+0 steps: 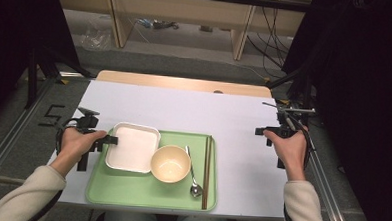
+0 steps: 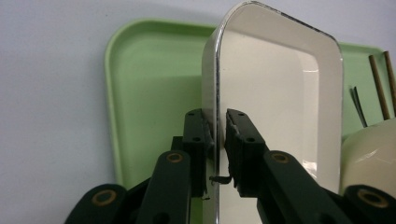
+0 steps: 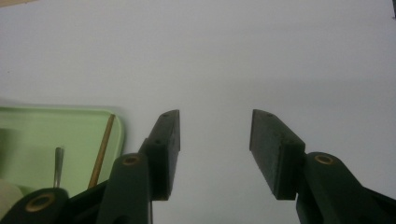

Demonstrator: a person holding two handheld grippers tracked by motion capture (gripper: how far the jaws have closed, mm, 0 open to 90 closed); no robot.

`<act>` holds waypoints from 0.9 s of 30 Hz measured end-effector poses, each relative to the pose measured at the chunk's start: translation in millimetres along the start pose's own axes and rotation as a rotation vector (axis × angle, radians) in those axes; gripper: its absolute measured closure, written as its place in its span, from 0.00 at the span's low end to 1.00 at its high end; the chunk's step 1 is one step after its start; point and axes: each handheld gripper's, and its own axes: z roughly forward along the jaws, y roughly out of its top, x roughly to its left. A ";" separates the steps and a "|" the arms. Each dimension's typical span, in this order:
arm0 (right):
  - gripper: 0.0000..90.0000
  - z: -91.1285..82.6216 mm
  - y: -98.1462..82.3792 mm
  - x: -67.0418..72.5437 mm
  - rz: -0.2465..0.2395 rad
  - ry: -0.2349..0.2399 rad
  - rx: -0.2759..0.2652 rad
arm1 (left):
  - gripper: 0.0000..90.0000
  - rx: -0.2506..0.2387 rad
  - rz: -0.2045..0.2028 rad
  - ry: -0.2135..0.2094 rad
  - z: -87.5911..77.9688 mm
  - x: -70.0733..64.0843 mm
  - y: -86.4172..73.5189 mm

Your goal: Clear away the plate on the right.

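Gripping the left rim of the white rectangular enamel dish (image 2: 275,107), the left gripper (image 2: 218,130) has its two black jaws set on either side of that thin dark-edged rim, one pad outside the wall and one inside, with a sliver of light showing between the inner pad and the wall, so the clamp looks loose rather than tight. In the high view the left gripper (image 1: 110,140) reaches in from the left edge of the light green plastic tray (image 1: 130,187), and the dish (image 1: 133,148) lies in the tray's left half, toward its far side.

Just beside the dish, touching or nearly touching its near right corner, sits a cream round bowl (image 1: 170,163), in the middle of the tray. Right of the bowl a metal spoon (image 1: 193,173) lies lengthwise on the tray, its bowl end toward the person. A pair of brown wooden chopsticks (image 1: 206,171) lies along the tray's right rim, parallel to the spoon.

The tray rests on the white table top (image 1: 194,110), near the person's edge. The right gripper (image 1: 259,131) is held well to the right of the tray over bare table; in its own view the right gripper (image 3: 215,140) has its jaws standing wide apart with nothing between them.
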 end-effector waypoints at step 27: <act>0.60 -1.4 0.7 -6.4 -0.064 0.006 -0.001 | 0.68 -0.124 0.164 0.163 -13.5 -2.6 -13.9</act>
